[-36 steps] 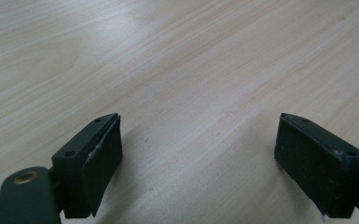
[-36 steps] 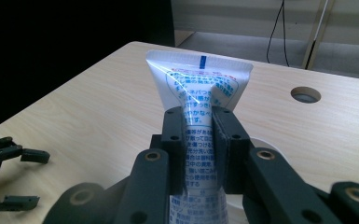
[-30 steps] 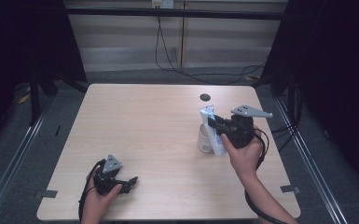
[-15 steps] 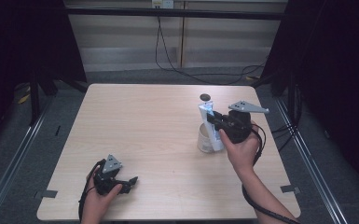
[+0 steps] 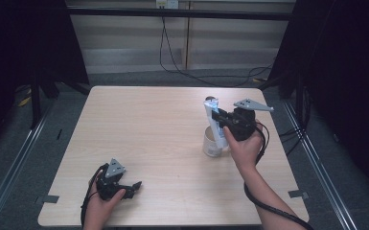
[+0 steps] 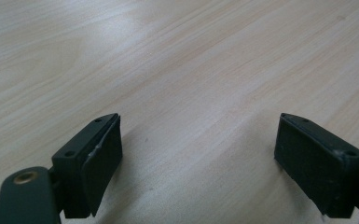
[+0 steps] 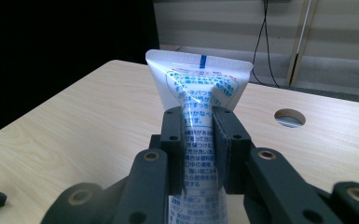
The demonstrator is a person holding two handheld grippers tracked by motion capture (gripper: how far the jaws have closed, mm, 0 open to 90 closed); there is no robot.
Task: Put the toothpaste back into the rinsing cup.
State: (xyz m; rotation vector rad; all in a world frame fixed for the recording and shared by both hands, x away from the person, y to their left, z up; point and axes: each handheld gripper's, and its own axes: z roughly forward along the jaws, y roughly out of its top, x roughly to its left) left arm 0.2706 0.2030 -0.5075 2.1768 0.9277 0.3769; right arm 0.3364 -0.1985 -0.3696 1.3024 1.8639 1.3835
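Tube held upright over the cup, crimped end up.

Well to the left of the cup (image 5: 214, 142), the left gripper (image 5: 135, 186) is rested on the table (image 5: 153, 124), jaws spread and empty. At the cup itself, the white tube (image 5: 214, 123) is clamped by the right gripper (image 5: 220, 122); its long axis is kept near vertical, its lower end seemingly inside the rim, so the right hand is judged nearer.
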